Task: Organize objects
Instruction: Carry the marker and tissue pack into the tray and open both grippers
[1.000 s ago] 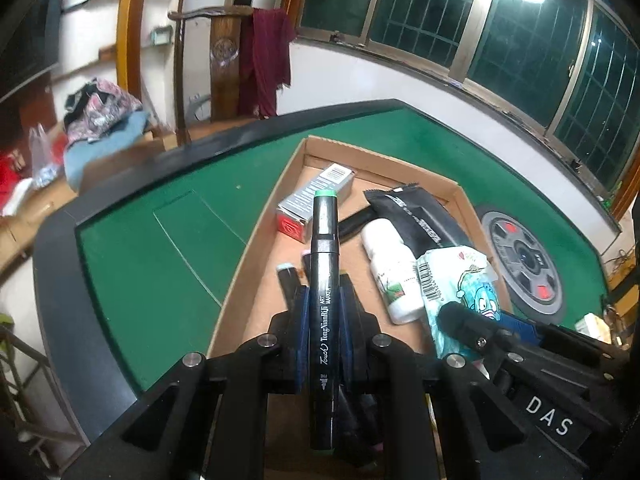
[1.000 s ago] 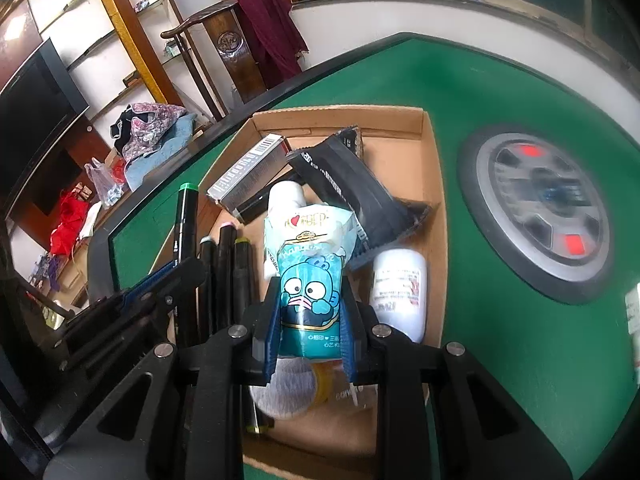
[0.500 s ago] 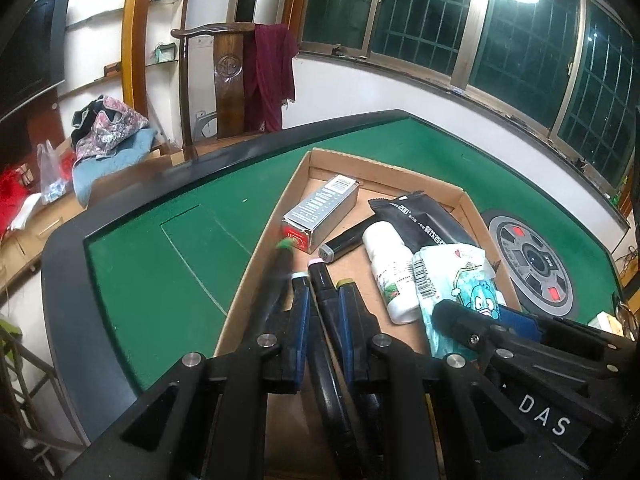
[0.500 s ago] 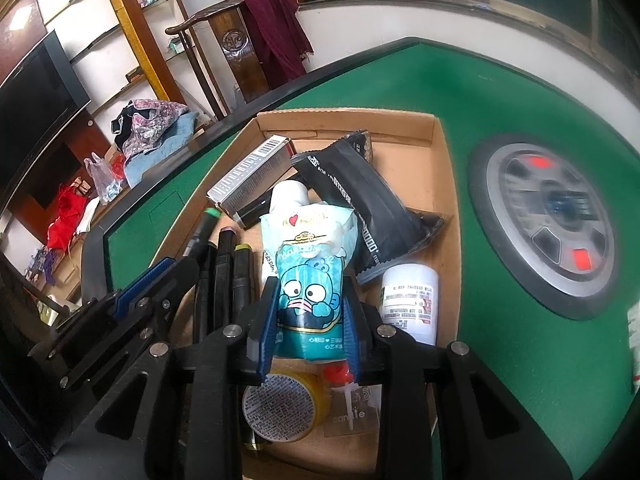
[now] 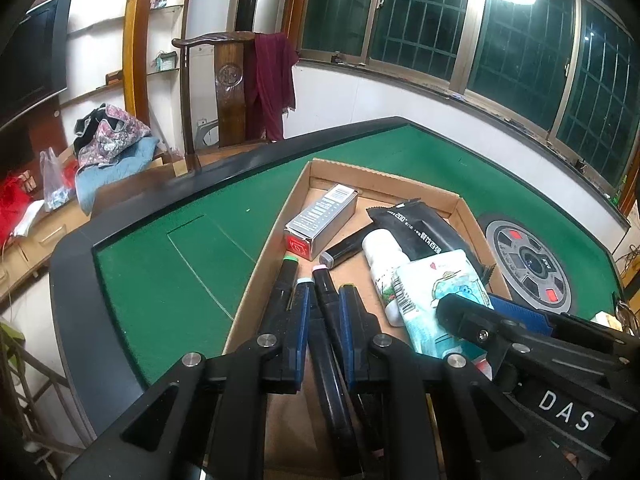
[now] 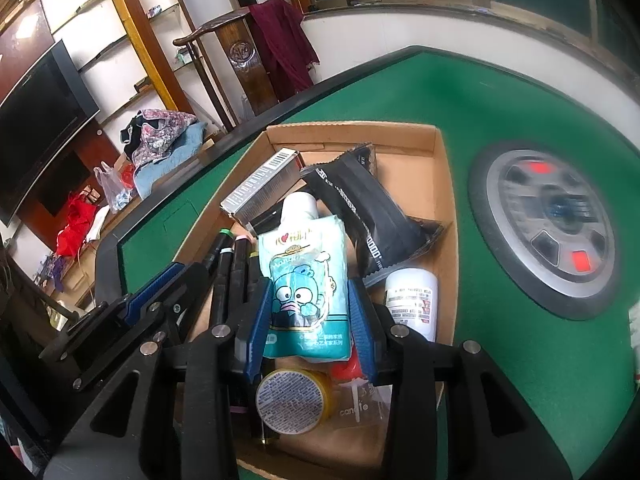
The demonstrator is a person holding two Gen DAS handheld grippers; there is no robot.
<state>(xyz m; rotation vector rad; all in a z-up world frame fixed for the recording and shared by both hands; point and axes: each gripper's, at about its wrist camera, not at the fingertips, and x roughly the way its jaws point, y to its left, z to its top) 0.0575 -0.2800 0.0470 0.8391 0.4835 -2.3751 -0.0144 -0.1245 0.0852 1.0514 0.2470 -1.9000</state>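
Fingers of the right gripper have just been opening around the cartoon pouch — it lies in the cardboard tray. Left gripper is closed, with a black marker between its fingers, low over the tray.

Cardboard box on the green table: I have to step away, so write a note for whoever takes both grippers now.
Left gripper: jaws almost closed; a pink-capped marker shows in the gap, grip unclear.
Right gripper: jaws have just been opening, with the blue cartoon pouch between them, lying in the cardboard box.
Also boxed: green-capped marker, silver carton, black packet, white bottle.
Left: lift both grippers clear, then check the table for strays.
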